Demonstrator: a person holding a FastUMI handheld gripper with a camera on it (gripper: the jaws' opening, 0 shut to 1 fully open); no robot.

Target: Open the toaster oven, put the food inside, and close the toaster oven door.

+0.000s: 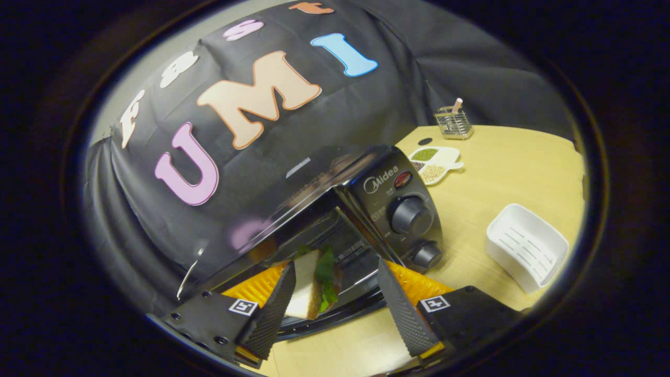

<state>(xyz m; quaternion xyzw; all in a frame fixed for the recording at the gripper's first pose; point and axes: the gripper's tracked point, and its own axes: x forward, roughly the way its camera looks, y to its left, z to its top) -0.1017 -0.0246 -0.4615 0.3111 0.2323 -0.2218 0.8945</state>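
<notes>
Black cloth hung as the wall behind a pale wooden bench (502, 167), draped in folds down to its far edge. Toward the left of the bench stood the toaster oven (335, 209), a shiny black box seen tilted, its door (335, 309) dropped open toward the claw and its dark inside showing. The claw (335, 293) reached to the mouth of the oven with its two ribbed black fingers (275, 309) spread wide apart. Between them, close against the left finger, was the sandwich (311, 285): pale bread with a brown crust and green leaves along its right side, sitting at the oven's opening just past the lowered door. Whether the left finger touched it could not be told; the right finger stood clear of it, so the claw gripped nothing. On the oven's right face were two round knobs (411, 215), one above the other, under a small red lamp. Farther right, near the bench's far edge, lay a white divided dish (437, 163) of green and pale grains, and beyond it a wire holder (453, 121) with a pale stick in it. Toward the right edge sat a white ribbed tray (526, 246).
</notes>
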